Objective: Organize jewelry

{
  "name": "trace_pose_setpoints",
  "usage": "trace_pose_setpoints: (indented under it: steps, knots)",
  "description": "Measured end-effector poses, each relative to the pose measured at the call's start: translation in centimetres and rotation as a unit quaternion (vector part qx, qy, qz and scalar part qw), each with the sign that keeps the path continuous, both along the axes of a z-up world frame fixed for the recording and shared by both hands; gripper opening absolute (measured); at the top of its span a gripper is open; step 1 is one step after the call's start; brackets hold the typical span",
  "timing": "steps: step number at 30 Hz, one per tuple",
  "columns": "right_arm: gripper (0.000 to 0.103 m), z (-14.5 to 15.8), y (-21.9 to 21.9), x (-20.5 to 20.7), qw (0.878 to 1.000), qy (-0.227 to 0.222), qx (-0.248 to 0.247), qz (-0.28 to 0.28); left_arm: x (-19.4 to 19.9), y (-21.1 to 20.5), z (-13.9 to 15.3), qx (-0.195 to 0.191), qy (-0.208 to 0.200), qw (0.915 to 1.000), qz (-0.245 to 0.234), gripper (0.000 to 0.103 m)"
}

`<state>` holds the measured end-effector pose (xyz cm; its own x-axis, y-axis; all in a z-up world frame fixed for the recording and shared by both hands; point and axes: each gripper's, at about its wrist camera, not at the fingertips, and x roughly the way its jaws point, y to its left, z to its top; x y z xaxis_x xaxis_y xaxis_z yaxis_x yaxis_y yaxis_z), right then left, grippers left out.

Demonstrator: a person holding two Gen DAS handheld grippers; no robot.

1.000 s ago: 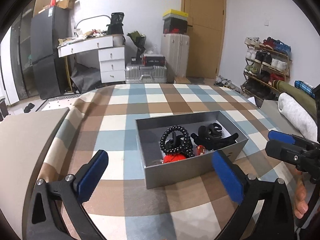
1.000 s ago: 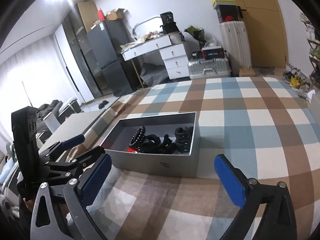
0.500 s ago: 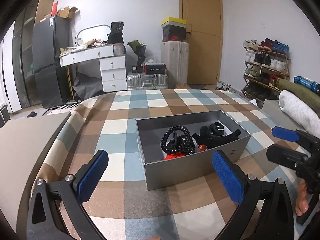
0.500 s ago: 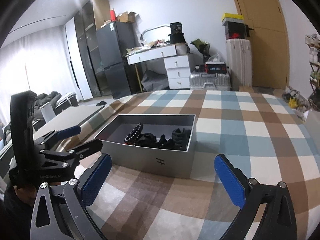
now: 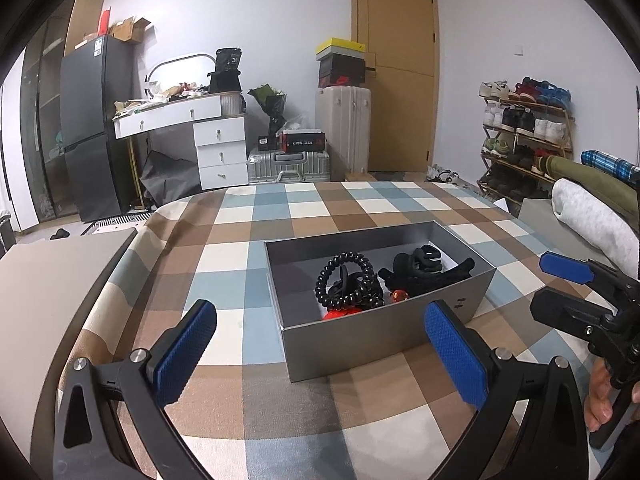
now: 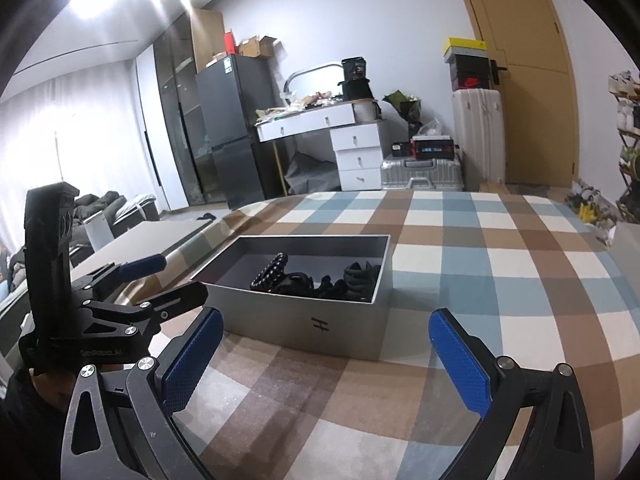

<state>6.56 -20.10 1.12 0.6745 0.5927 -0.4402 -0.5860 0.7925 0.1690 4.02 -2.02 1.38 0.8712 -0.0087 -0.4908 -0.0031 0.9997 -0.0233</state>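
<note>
A grey open box [image 5: 384,340] sits on the checked tablecloth; it also shows in the right wrist view [image 6: 316,320]. Inside lie a black spiral hair tie [image 5: 346,282], black hair claws [image 5: 420,266], and red pieces [image 5: 340,314]. In the right wrist view a black bead bracelet [image 6: 272,272] leans among the black items. My left gripper [image 5: 320,348] is open and empty, held just before the box's near wall. My right gripper [image 6: 324,354] is open and empty, facing the box's short side. Each gripper shows in the other's view, the right one [image 5: 568,284] and the left one [image 6: 156,284].
The checked tablecloth [image 5: 280,216] covers the table. A grey flat lid or board [image 5: 52,272] lies at the table's left edge. Rolled bedding [image 5: 592,216] lies to the right. A white dresser [image 5: 216,148], suitcases and a shoe rack [image 5: 520,136] stand beyond.
Both grippers have tilted up and drawn back a little; the box sits lower in each view. Both stay open and empty. Nothing in the box has moved.
</note>
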Motion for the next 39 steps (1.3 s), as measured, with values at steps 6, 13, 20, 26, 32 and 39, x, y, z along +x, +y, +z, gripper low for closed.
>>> trace_pose_setpoints:
  steps: [6,13,20,26,32,39]
  knots:
    - [0.103,0.06,-0.11,0.08,1.000,0.001,0.002,-0.003,0.01,-0.25,0.01,0.003,0.000,1.0000,-0.005,0.102]
    - [0.103,0.08,-0.22,0.37,1.000,0.006,0.005,-0.005,0.06,-0.33,0.00,0.005,0.001,1.0000,-0.004,0.102]
    - [0.103,0.04,-0.26,0.45,1.000,0.006,0.006,-0.006,0.06,-0.18,0.01,-0.001,0.000,1.0000,-0.005,0.102]
    - [0.103,0.00,-0.24,0.42,1.000,0.006,0.006,-0.006,0.00,-0.12,0.06,-0.002,-0.005,1.0000,-0.003,0.102]
    - [0.103,-0.06,-0.40,0.39,1.000,0.011,0.008,-0.008,0.01,-0.04,0.05,-0.002,-0.005,1.0000,-0.003,0.102]
    - [0.103,0.01,-0.34,0.20,1.000,0.008,0.004,-0.009,-0.03,-0.09,0.10,-0.002,-0.006,1.0000,-0.002,0.102]
